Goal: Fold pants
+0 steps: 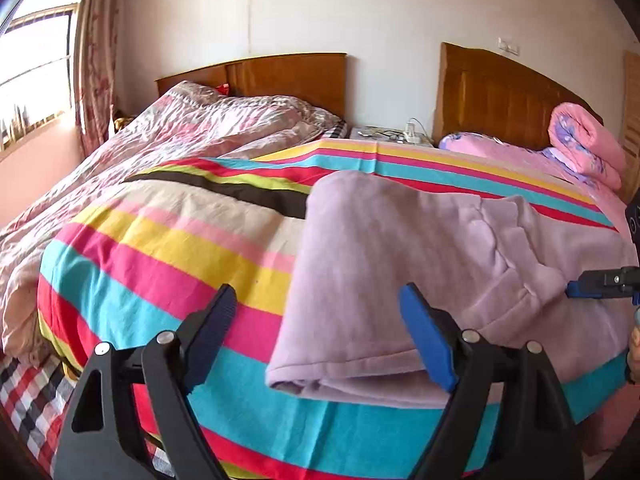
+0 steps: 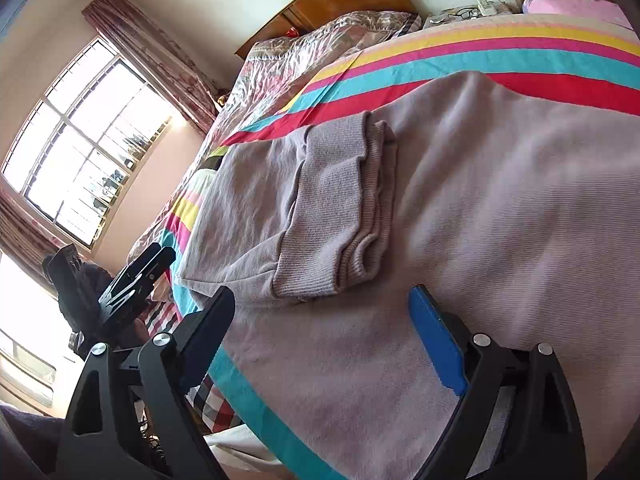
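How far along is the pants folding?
Done: the lilac pants lie on the striped bedspread, ribbed cuffs folded over onto them. In hand: nothing; left gripper and right gripper are both open. Left: probably another fold.

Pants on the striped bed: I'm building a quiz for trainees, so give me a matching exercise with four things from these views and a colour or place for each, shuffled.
Column one:
1. pants
2. rolled quilt
3. headboard
4. curtain

Column two:
A. brown wood, against the wall
B. lilac, lying on the striped bedspread
C. red patterned, beside the window
D. pink with purple flowers, at the head of the near bed

Pairs: 1-B, 2-D, 3-A, 4-C
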Available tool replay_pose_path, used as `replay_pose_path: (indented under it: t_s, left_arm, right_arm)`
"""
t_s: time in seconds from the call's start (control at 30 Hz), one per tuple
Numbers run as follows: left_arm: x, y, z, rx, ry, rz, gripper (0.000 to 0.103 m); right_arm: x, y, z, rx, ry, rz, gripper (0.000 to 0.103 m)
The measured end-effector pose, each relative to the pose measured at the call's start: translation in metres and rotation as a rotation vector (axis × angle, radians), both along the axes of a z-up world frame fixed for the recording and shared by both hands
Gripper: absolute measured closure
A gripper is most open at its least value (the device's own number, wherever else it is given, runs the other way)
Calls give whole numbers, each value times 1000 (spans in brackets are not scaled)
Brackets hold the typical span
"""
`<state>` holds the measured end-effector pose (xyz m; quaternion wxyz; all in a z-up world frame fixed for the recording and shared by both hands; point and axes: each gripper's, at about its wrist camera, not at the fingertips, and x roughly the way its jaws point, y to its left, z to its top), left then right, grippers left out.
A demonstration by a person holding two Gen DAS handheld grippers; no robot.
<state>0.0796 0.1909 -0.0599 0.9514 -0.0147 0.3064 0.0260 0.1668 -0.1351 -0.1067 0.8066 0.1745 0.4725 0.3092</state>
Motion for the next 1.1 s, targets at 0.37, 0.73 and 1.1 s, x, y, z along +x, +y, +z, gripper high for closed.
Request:
replay_pose_path:
  t_s: [0.37, 0.73, 1.1]
  left_arm:
    - [-36, 14, -25, -15, 36, -15, 14]
    - [-17, 6, -28, -54, 60, -75, 11]
    - [-4, 60, -40, -85, 80, 78, 3]
  right_arm:
    - [26, 32, -2, 18, 40, 7, 88]
    - [38, 101, 142, 32, -280, 56, 89]
    - [1, 25, 92, -6, -205, -121, 90]
